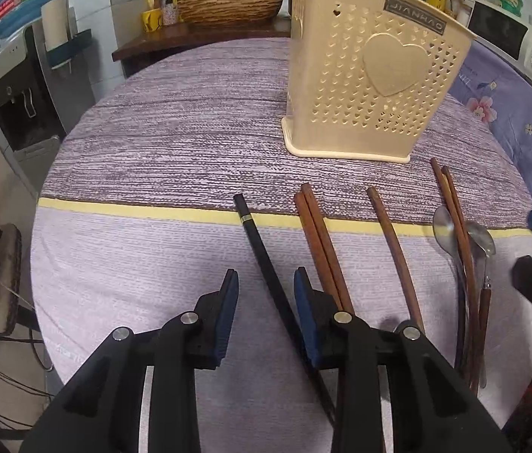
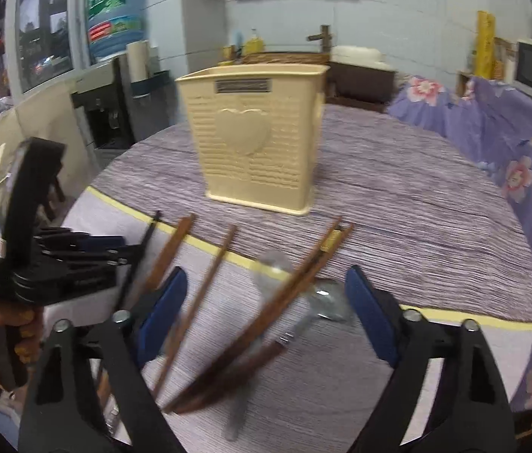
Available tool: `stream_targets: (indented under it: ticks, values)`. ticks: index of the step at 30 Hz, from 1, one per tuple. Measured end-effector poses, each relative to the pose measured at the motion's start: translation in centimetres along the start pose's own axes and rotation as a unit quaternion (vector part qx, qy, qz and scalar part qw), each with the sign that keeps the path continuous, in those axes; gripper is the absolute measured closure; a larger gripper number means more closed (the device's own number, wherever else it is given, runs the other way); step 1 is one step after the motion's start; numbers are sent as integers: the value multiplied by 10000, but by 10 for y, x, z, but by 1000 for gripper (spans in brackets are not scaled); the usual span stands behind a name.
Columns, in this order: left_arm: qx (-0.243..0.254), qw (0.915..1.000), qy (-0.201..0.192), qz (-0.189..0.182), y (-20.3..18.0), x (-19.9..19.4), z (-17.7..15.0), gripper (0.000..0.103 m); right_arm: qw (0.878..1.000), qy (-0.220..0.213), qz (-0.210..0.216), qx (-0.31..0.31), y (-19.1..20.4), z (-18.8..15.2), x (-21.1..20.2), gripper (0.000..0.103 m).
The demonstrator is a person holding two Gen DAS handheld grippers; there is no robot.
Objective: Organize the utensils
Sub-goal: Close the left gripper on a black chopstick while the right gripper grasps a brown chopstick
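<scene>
A beige perforated utensil holder (image 1: 371,87) with a heart stands upright on the round table; it also shows in the right wrist view (image 2: 256,139). In front of it lie a black chopstick (image 1: 262,253), a brown chopstick pair (image 1: 320,241), a single brown chopstick (image 1: 390,241), another brown pair (image 1: 458,234) and two spoons (image 1: 483,243). My left gripper (image 1: 266,283) is open, low over the table, its jaws on either side of the black chopstick. My right gripper (image 2: 266,290) is open wide above the right brown pair (image 2: 303,275) and the spoons (image 2: 326,300).
The round table (image 1: 160,143) has a purple striped cloth with a yellow band. A floral purple cloth (image 2: 511,143) covers something at the right. A water dispenser (image 1: 20,87) and a wooden shelf with a basket (image 1: 228,7) stand behind.
</scene>
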State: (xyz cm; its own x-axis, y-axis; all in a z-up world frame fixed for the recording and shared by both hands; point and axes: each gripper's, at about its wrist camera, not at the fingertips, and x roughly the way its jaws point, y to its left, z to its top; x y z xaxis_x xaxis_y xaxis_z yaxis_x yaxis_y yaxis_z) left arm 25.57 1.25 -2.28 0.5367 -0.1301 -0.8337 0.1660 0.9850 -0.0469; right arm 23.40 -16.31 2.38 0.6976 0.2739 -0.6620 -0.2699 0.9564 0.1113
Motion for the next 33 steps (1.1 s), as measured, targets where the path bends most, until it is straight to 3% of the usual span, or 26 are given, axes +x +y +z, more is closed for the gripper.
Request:
stream_targets:
  ticks: [5, 11, 15, 22, 26, 33]
  values:
    - [-127, 9999, 57, 55, 7, 7, 9, 72, 9975, 621, 345, 18, 22, 19, 41, 53]
    - [-220, 9997, 78, 109, 9, 10, 14, 76, 9935, 1128, -114, -26, 39, 25, 79, 69]
    - [-230, 9996, 31, 130, 11, 11, 15, 84, 9904, 1375, -124, 57, 40, 22, 96, 79]
    - [-172, 9995, 10, 251, 8, 17, 23, 89, 9898, 1394, -233, 173, 39, 28, 110, 83]
    - [-124, 9994, -3, 318, 4, 21, 27, 91, 9890, 1431, -194, 332, 33, 36, 117, 91]
    - [-160, 9993, -73, 337, 5, 23, 28, 92, 9893, 1394, -111, 417, 28, 36, 117, 92]
